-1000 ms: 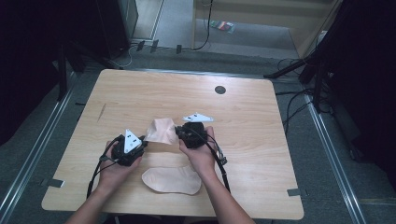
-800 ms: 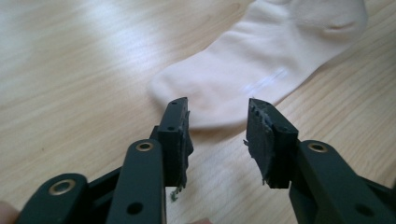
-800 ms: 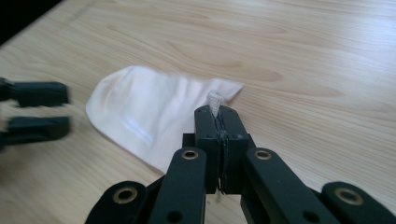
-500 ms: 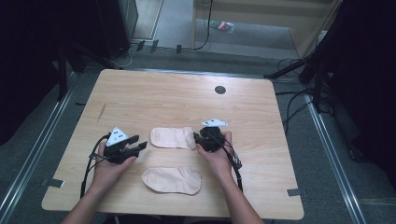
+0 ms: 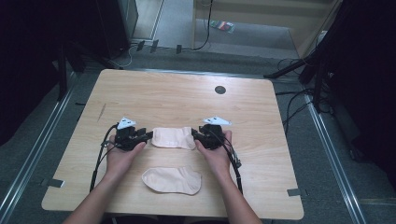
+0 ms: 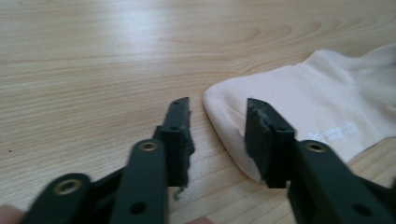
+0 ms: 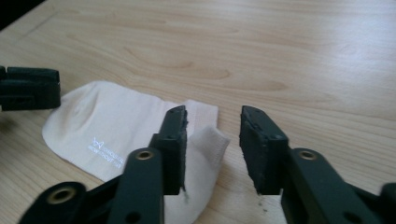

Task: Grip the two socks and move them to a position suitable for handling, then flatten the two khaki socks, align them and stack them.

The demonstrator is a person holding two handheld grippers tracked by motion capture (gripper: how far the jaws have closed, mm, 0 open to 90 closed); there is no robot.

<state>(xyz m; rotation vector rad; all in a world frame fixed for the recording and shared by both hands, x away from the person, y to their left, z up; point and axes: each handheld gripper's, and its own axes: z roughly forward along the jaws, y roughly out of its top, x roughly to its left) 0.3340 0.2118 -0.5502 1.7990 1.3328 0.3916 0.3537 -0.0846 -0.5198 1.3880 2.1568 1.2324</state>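
A cream sock [image 5: 173, 137] lies flat on the wooden table [image 5: 187, 98] between my two grippers. My left gripper [image 5: 148, 136] is at its toe end. In the left gripper view the jaws [image 6: 218, 109] stand apart and have just been closing a little; the sock's toe [image 6: 317, 102] lies partly in the gap, unpressed. My right gripper [image 5: 195, 135] is at the cuff end. Its jaws [image 7: 214, 116] have just been opening and stand apart over the cuff edge of the sock [image 7: 116, 126]. A second cream sock [image 5: 172, 180] lies flat nearer the front edge.
A small black grommet [image 5: 220, 89] sits in the far part of the tabletop. Cables trail from both grippers down along the forearms. Dark stands and cables [image 5: 299, 70] surround the table on the floor. The left gripper's jaw [image 7: 28, 87] shows at the left of the right gripper view.
A second ago the sock was bunched between the two grippers held close together. The hands moved apart, the sock now lies spread flat, and both grippers have let it go.
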